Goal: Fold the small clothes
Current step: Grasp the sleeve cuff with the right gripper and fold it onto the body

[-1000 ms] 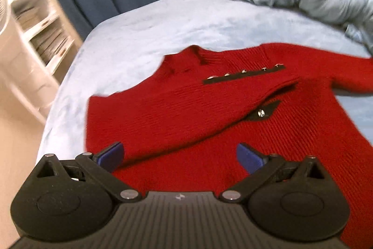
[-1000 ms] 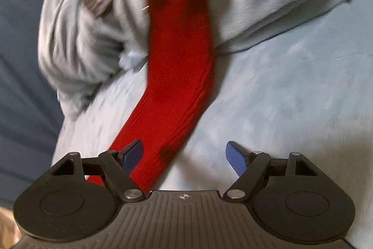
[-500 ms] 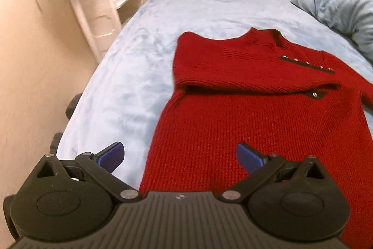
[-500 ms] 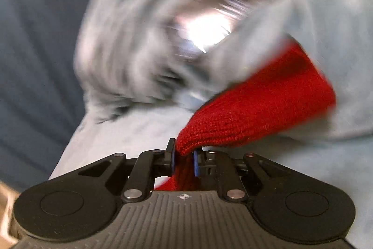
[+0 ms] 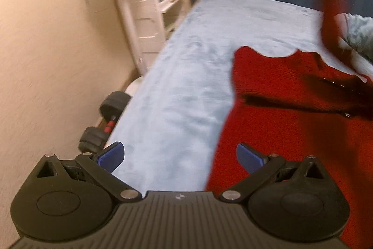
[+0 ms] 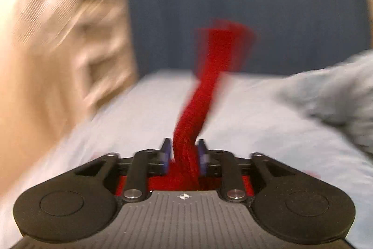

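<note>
One sleeve (image 6: pixel 198 104) of the red sweater (image 5: pixel 291 132) is pinched between the right gripper (image 6: pixel 184 154) jaws, which have just been opening slightly. The left gripper (image 5: pixel 179 155) jaws are spread over the blue blanket (image 5: pixel 186 85), the sweater beside the right-hand jaw.

Red sweater (image 5: pixel 291 127) runs off the frame's right and bottom edges, its lifted sleeve (image 6: pixel 207 90) smeared by motion blur, the shelf unit (image 5: pixel 149 4) and wall beyond equally streaked, contents unreadable.
</note>
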